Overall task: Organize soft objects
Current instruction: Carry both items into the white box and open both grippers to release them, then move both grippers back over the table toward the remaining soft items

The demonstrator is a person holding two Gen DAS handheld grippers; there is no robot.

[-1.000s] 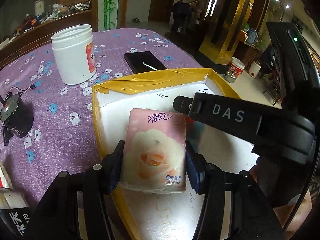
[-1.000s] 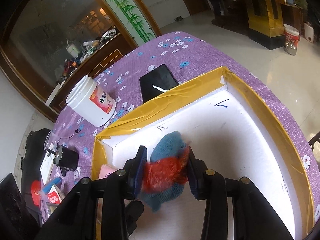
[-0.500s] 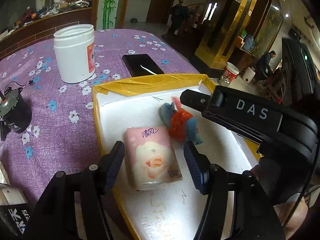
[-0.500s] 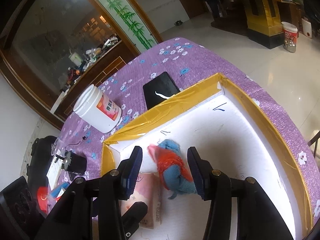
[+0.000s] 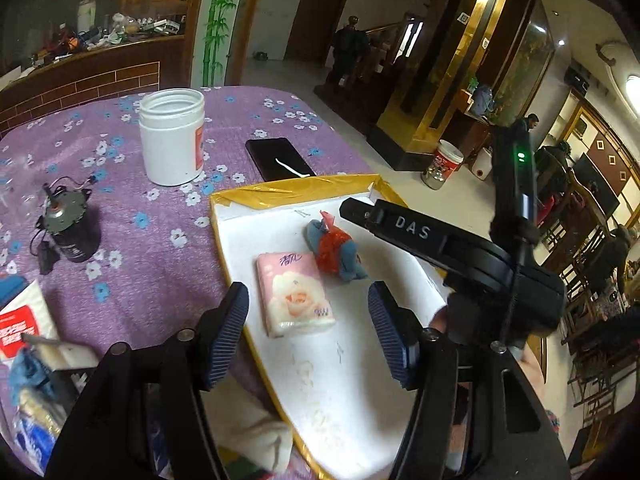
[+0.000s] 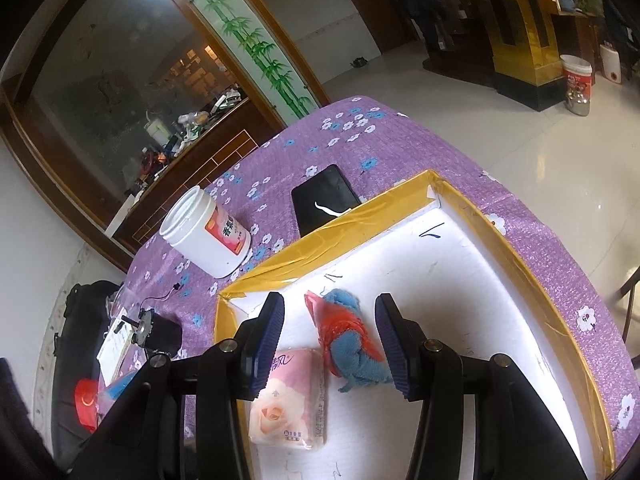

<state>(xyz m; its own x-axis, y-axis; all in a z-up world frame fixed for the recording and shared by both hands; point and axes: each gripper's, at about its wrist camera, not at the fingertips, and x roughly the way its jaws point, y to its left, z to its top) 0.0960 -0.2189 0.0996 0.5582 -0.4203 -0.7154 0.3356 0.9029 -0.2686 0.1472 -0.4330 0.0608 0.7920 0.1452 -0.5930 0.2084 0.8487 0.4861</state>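
A pink tissue pack (image 5: 298, 294) lies flat in the white tray with the yellow taped rim (image 5: 296, 192). Beside it lies a blue and red soft toy (image 5: 336, 252). My left gripper (image 5: 307, 300) hovers above the pack with its jaws opening, and the pads do not touch it. In the right wrist view my right gripper (image 6: 330, 320) stands open over the toy (image 6: 352, 344), its pads apart from it. The tissue pack (image 6: 290, 400) lies to the toy's left, near the tray's rim (image 6: 320, 236). One right finger (image 5: 408, 232) reaches across the left wrist view.
On the purple flowered cloth stand a white jar (image 5: 173, 140), a black phone (image 5: 280, 159) and a small motor with wires (image 5: 68, 228). Packets (image 5: 24, 320) lie at the near left and a pale cloth (image 5: 256, 440) by the tray's near corner. The table's edge drops off on the right.
Both grippers let go: the tissue pack and the toy now lie free in the tray. The left gripper rose and drew back as its jaws widened. The right one barely moved.
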